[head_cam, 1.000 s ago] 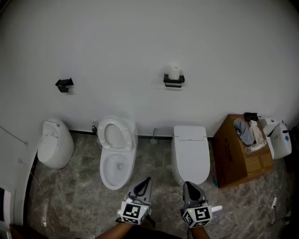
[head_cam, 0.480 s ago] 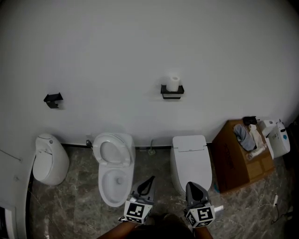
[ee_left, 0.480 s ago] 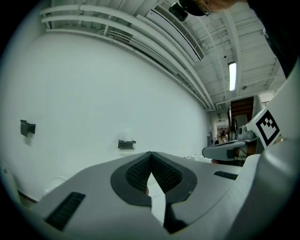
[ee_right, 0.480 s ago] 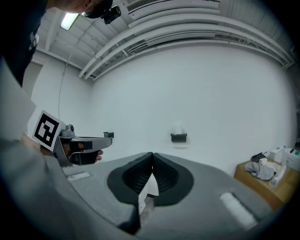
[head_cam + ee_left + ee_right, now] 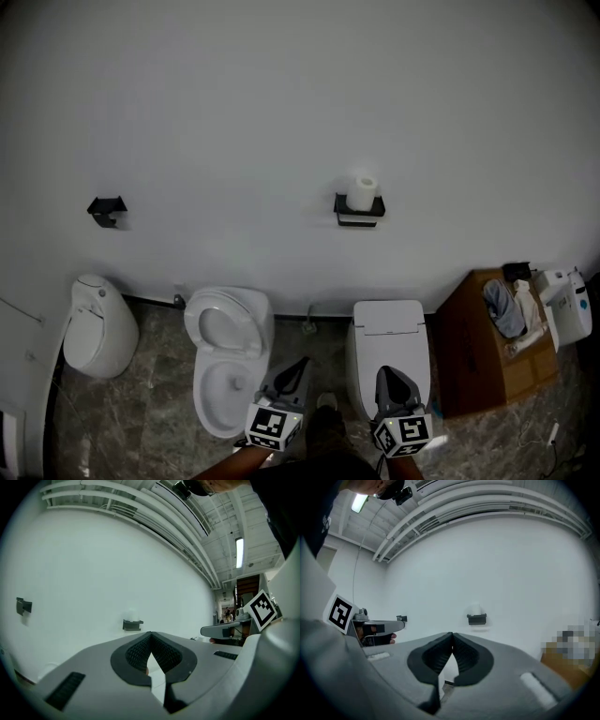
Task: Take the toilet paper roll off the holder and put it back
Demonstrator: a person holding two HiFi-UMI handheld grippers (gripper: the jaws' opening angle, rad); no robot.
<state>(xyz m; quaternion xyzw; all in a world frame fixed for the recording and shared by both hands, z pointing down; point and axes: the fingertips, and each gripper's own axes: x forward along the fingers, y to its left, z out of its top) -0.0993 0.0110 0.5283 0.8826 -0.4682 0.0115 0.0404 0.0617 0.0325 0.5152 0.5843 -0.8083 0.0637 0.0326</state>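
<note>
A white toilet paper roll (image 5: 362, 192) stands on a black wall holder (image 5: 359, 211) high on the white wall; it also shows as the roll (image 5: 132, 614) on the holder (image 5: 132, 625) and the roll (image 5: 476, 609) on the holder (image 5: 476, 618). My left gripper (image 5: 298, 364) and right gripper (image 5: 383, 371) are low in the head view, well short of the wall. Both point level at it, jaws shut and empty. The left gripper's tips (image 5: 150, 634) and the right gripper's tips (image 5: 452, 633) meet.
Below the holder stands a closed white toilet (image 5: 392, 342), with an open-seat toilet (image 5: 227, 347) to its left and a urinal-like fixture (image 5: 97, 323) further left. A cardboard box (image 5: 487, 361) with clutter sits right. A second black holder (image 5: 106, 209) hangs empty on the left wall.
The wall, holder and toilets have grown nearer and slid lower in the head view as both grippers advanced toward the wall. Jaws stayed shut.
</note>
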